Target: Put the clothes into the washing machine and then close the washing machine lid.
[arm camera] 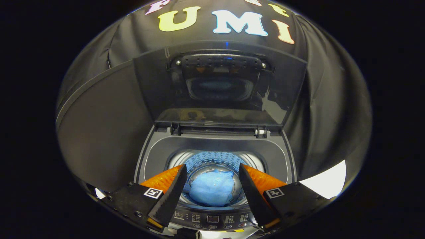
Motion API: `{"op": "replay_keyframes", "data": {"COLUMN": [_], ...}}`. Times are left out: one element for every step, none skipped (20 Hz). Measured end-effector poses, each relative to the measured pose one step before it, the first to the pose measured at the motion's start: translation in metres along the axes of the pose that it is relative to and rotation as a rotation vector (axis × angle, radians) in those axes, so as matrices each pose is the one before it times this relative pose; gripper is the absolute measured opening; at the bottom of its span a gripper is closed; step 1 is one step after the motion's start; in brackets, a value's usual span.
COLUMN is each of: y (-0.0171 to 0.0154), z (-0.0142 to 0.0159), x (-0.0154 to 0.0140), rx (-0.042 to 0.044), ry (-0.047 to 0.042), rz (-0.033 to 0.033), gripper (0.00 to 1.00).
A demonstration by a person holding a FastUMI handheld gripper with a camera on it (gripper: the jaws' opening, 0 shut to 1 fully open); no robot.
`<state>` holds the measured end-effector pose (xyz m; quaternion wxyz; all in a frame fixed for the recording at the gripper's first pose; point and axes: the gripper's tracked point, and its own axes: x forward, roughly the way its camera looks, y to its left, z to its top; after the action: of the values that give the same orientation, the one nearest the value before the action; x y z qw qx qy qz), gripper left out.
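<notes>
Loading looked complete: the blue clothes lay in the washing machine drum, below and between the gripper fingers, which stood apart and empty, while the lid remained upright, unclosed.

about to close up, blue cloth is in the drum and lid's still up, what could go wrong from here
1. The lid stands upright behind the tub; pushed too hard, it may slam.
2. The open gripper hangs over the drum, fingers apart above the blue cloth; it could snag the cloth again.
3. The control panel sits just below the fingers, so a low move may press a button.
</notes>
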<state>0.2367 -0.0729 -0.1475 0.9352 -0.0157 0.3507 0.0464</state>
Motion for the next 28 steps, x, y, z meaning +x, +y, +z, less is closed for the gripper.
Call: {"op": "replay_keyframes", "data": {"y": [0.00214, 0.00076, 0.00041, -0.00084, -0.00014, 0.00019, -0.00021, -0.00046, 0.00017, 0.00061, 0.00036, -0.00111, -0.00138, -0.00076, -0.00038, -0.00054, -0.00166, -0.00159, -0.00147, -0.00092, -0.00037, -0.00062, -0.00034, 0.00006, -0.00006, 0.00133, 0.00133, 0.00028], "z": [0.00703, 0.00918, 0.01065, 0.01142, 0.01203, 0.01095, 0.01153, 0.01088, 0.00983, 0.01157, 0.01136, 0.01016, 0.00915, 0.00928, 0.00886, 0.00961, 0.00654, 0.01009, 0.00556, 0.00763, 0.00669, 0.00576, 0.00429, 0.00385, 0.00399, 0.00259, 0.00117, 0.00022], "x": [-0.00278, -0.00163, -0.00204, -0.00249, -0.00201, -0.00052, -0.00135, -0.00136, -0.00016, 0.00007, 0.00099, 0.00039, 0.00068, 0.00037, 0.00077, 0.00271, 0.00421, 0.00430, 0.00349, 0.00521, 0.00454, 0.00448, 0.00502, 0.00506, 0.00750, 0.00477, 0.00589, 0.00588], "rx": [-0.00152, -0.00436, -0.00371, -0.00414, -0.00305, 0.00006, 0.00020, 0.00099, 0.00014, -0.00101, -0.00427, -0.00583, -0.00234, 0.00089, 0.00370, 0.00394, 0.00130, 0.00068, 0.00118, 0.00313, 0.00391, 0.00106, 0.00107, 0.00117, 0.00139, -0.00079, -0.00390, -0.00366], "ry": [-0.02085, -0.02585, -0.02483, -0.02772, -0.03052, -0.02937, -0.02732, -0.03006, -0.02631, -0.03090, -0.03731, -0.03114, -0.02774, -0.02624, -0.02954, -0.02773, -0.01800, -0.02283, -0.01291, -0.01531, -0.01928, -0.00671, -0.01204, -0.00418, -0.00584, -0.00195, 0.00232, 0.00205], "rz": [0.00508, 0.00115, -0.00097, -0.00701, 0.00071, -0.00075, 0.00121, 0.00007, 0.00097, 0.00389, 0.00167, -0.00191, -0.00461, -0.00243, -0.00072, -0.00196, -0.00554, -0.00493, -0.00657, -0.00334, -0.00352, -0.00114, -0.00362, -0.00158, 0.00100, 0.00126, 0.00256, 0.00024], "gripper": [0.96, 0.96, 0.96, 0.96, 0.96, 0.96, 0.96, 0.96, 0.96, 0.96, 0.96, 0.96, 0.96, 0.96, 0.96, 0.96, 0.96, 0.96, 0.96, 0.96, 0.96, 0.96, 0.96, 0.96, 0.96, 0.96, 0.96, 0.96]}}
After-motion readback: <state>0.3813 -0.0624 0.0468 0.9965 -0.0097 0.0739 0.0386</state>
